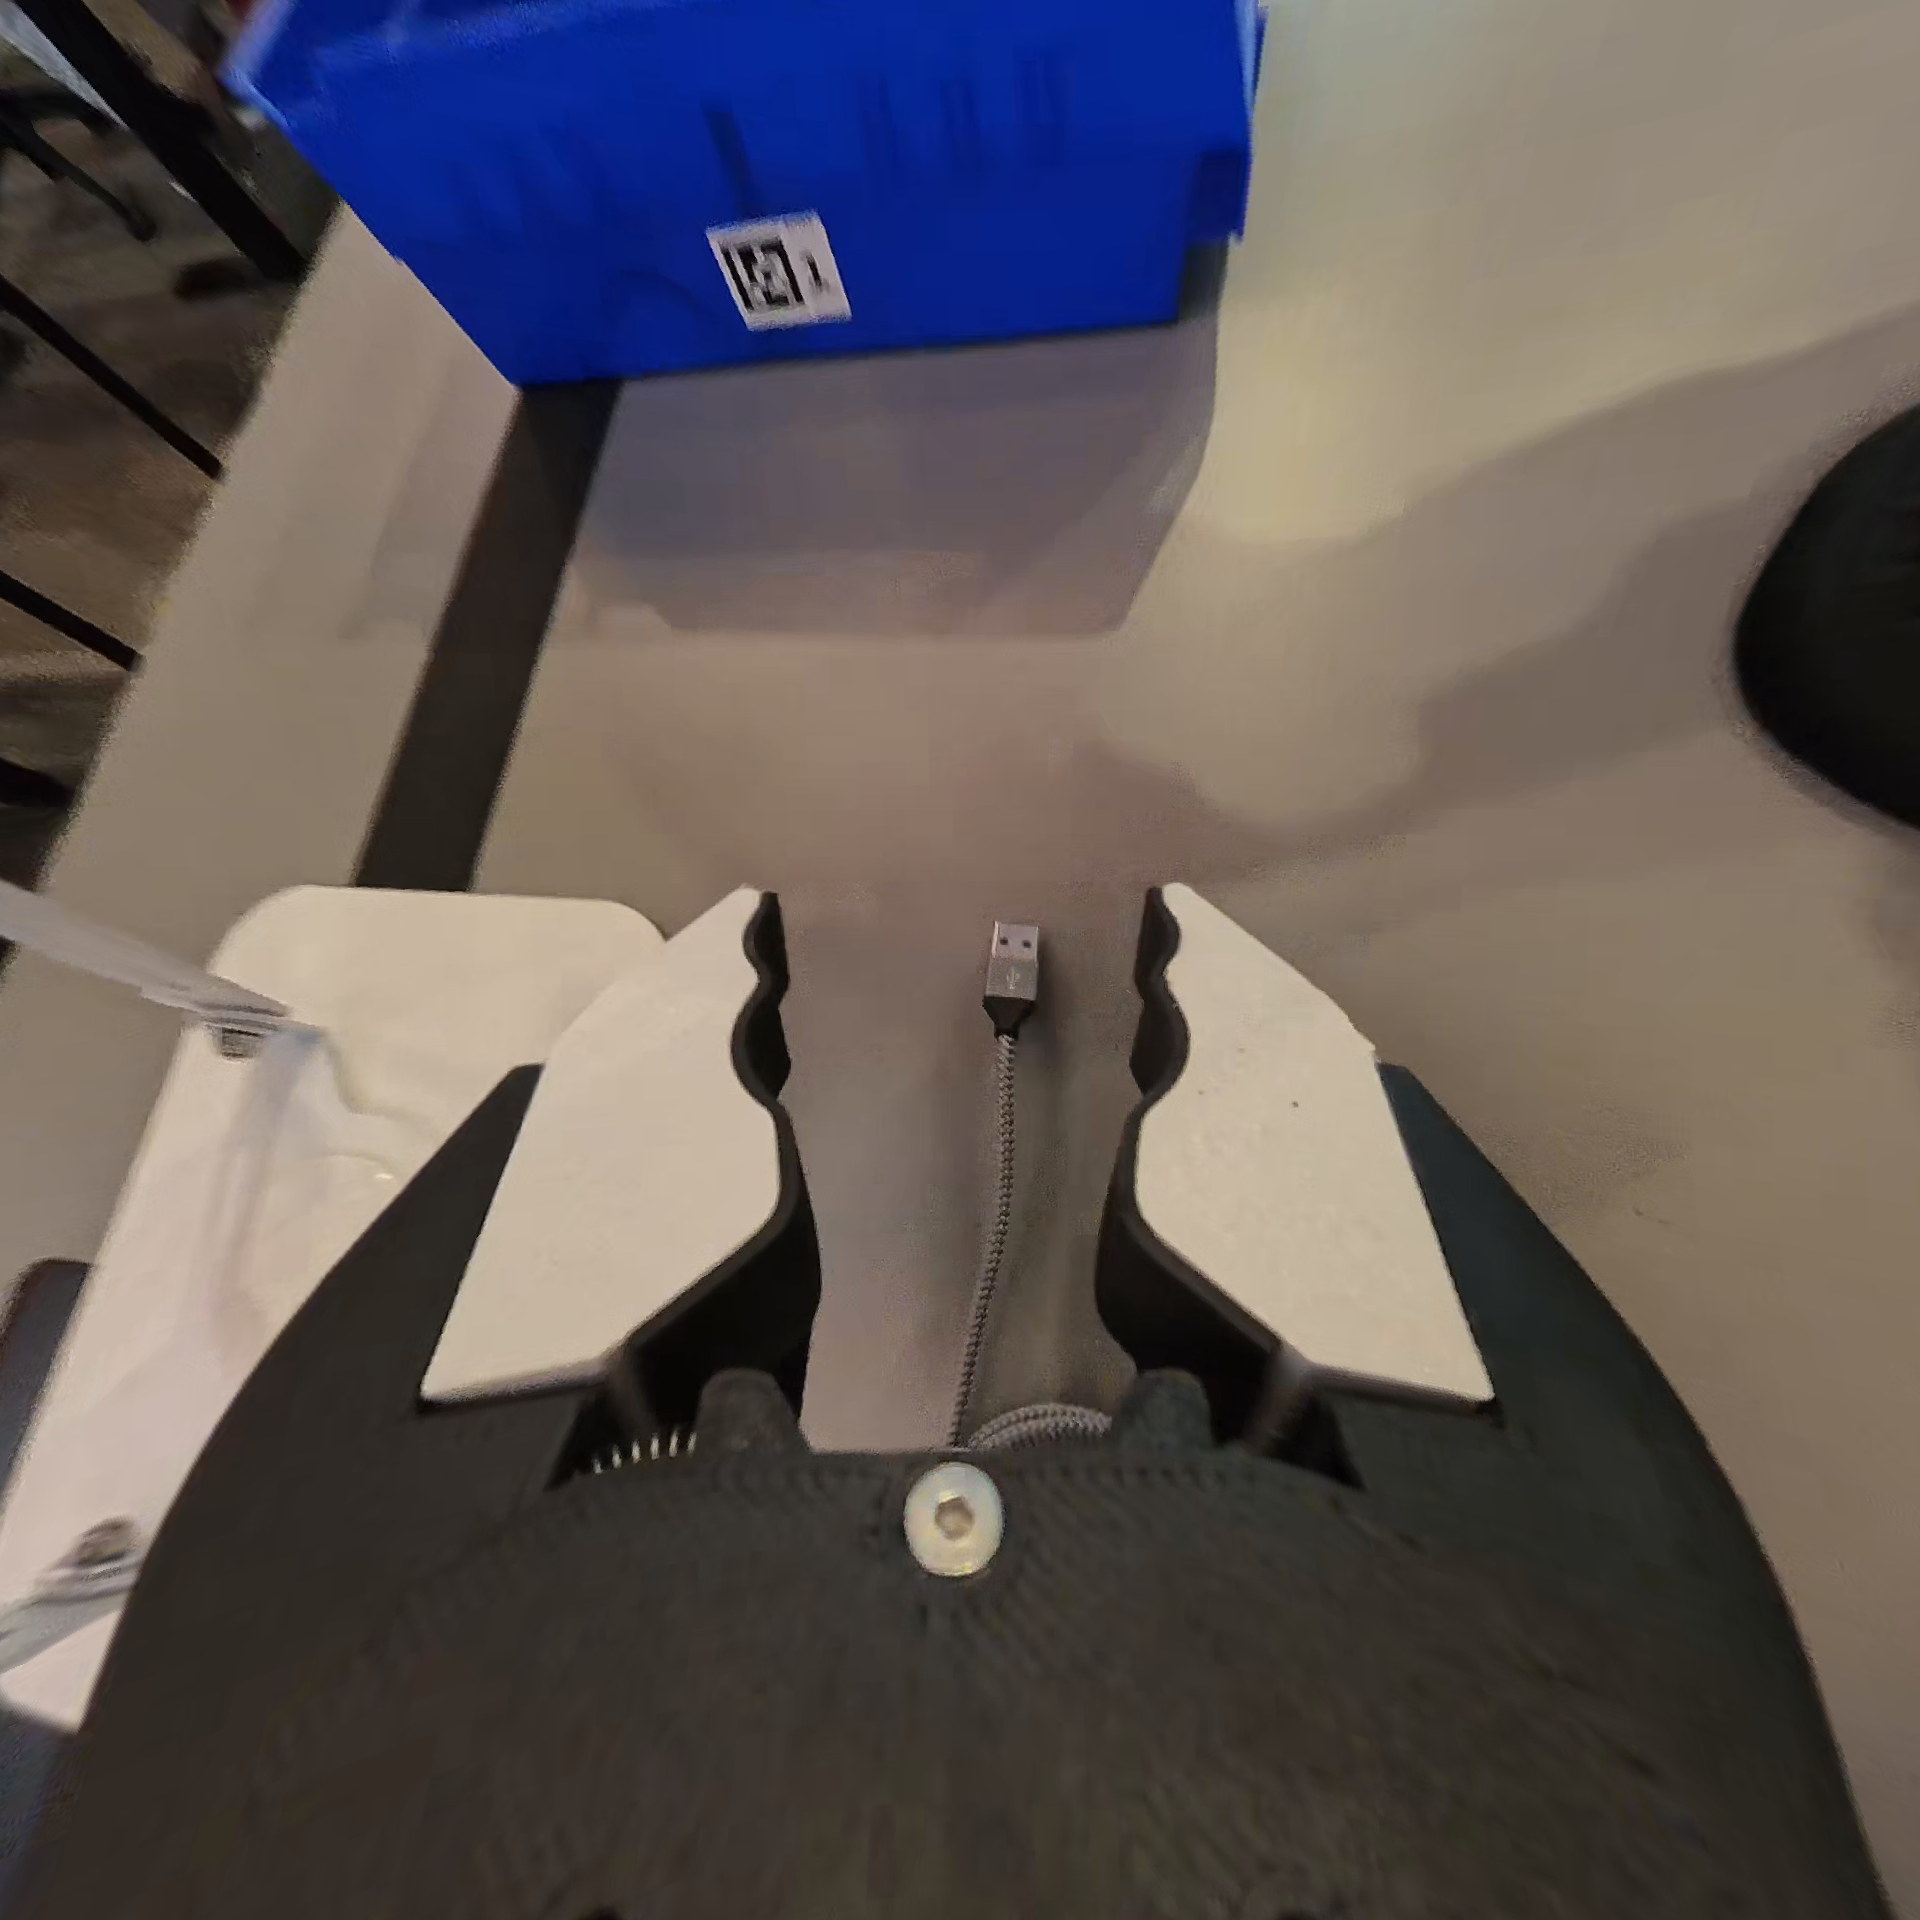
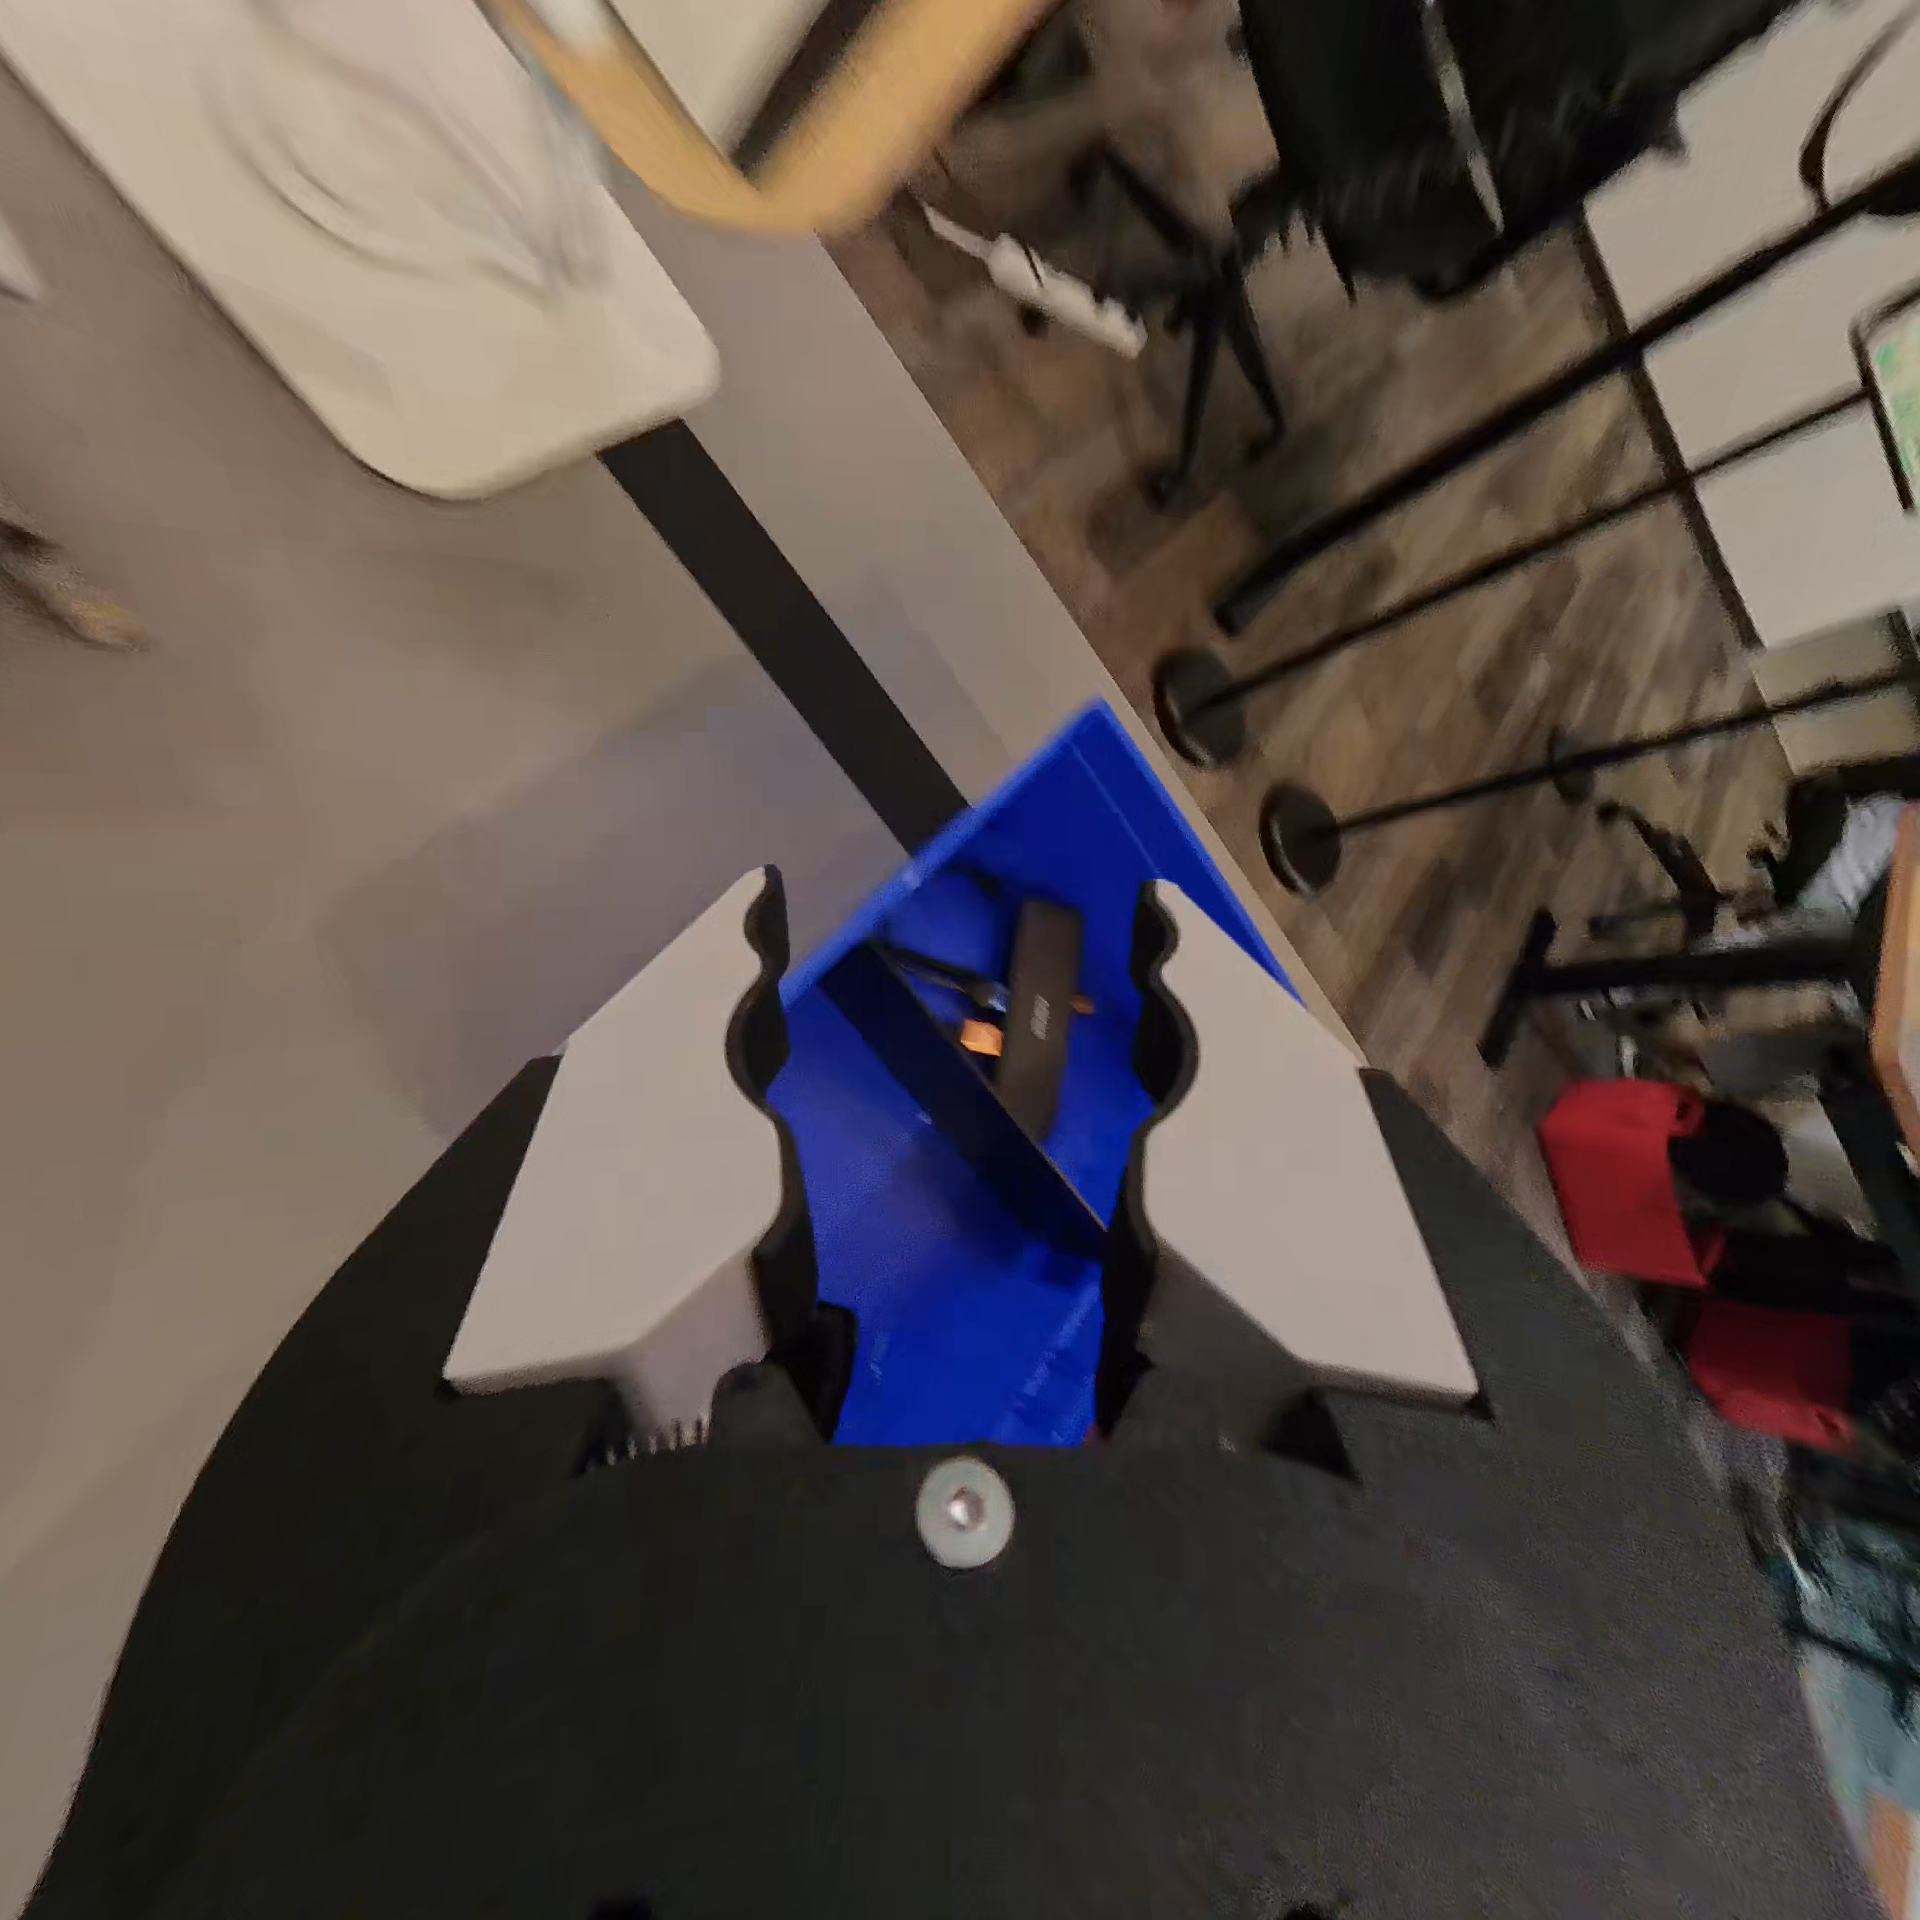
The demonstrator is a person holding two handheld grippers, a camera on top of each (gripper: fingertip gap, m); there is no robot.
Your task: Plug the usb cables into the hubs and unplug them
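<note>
In the left wrist view my left gripper [image 1: 961,914] is open above the grey table. A USB cable plug [image 1: 1011,966] with a grey braided cord [image 1: 987,1195] lies on the table between the two fingers, apart from both. In the right wrist view my right gripper [image 2: 961,904] is open and empty, hovering over the blue bin [image 2: 935,1226]. Inside the bin a black USB hub [image 2: 1042,1013] lies in the far compartment behind a black divider [image 2: 966,1101], with a small orange part [image 2: 977,1036] and dark cable beside it.
The blue bin [image 1: 790,187] with a square marker sticker [image 1: 777,268] stands ahead of the left gripper. A white tray [image 1: 343,1039] with clear plastic and bolts lies at the left. A dark round object [image 1: 1849,634] is at the right edge. The table edge [image 2: 1039,582], floor and stand legs lie beyond. Tip to tip, the grippers are about 25 cm apart. The dark round object [image 1: 1849,634] sits 20 cm or so from the ends of my left fingers.
</note>
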